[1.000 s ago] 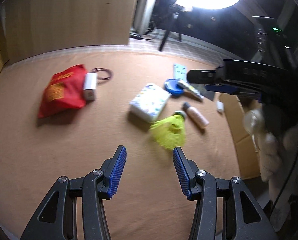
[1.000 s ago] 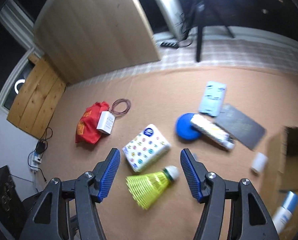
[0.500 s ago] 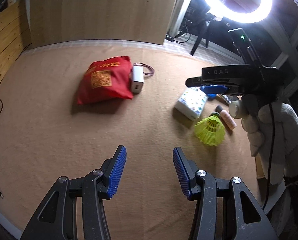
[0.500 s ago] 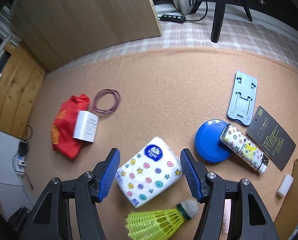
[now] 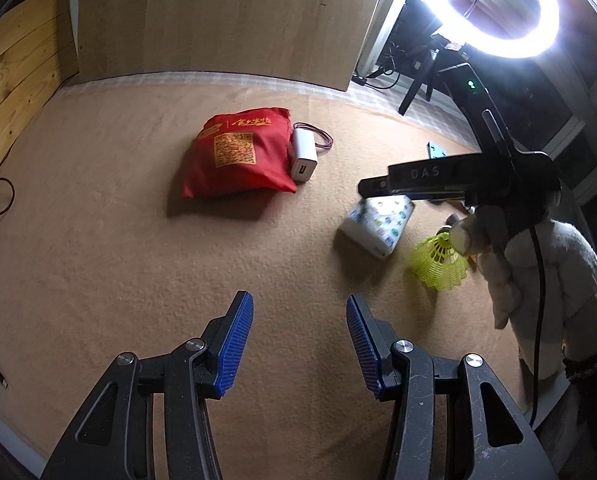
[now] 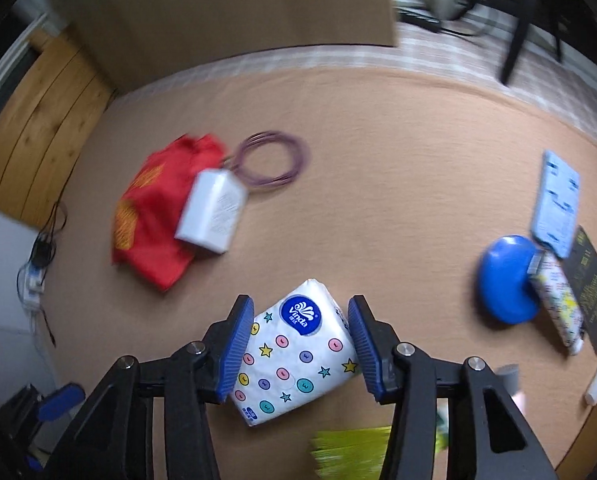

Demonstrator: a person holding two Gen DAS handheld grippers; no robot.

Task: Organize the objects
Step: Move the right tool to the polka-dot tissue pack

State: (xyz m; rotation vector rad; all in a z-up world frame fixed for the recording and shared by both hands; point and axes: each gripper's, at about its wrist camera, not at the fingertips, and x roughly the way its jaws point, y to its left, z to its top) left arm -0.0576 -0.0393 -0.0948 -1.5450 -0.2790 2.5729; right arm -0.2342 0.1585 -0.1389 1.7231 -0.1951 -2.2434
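A white tissue pack with coloured dots lies on the brown carpet. My right gripper is open with its blue pads on either side of the pack, not squeezing it. The pack also shows in the left wrist view, under the right gripper's body. My left gripper is open and empty above bare carpet. A yellow shuttlecock lies right of the pack. A red bag with a white charger lies further back.
A purple cable coil lies by the charger. A blue disc, a patterned tube, a light-blue stand and a black card lie at the right. A wooden panel and ring light stand behind.
My right gripper has moved down and forward over the shuttlecock until its pads straddle the tissue pack. My left gripper has swung left and back, so the red bag is now ahead.
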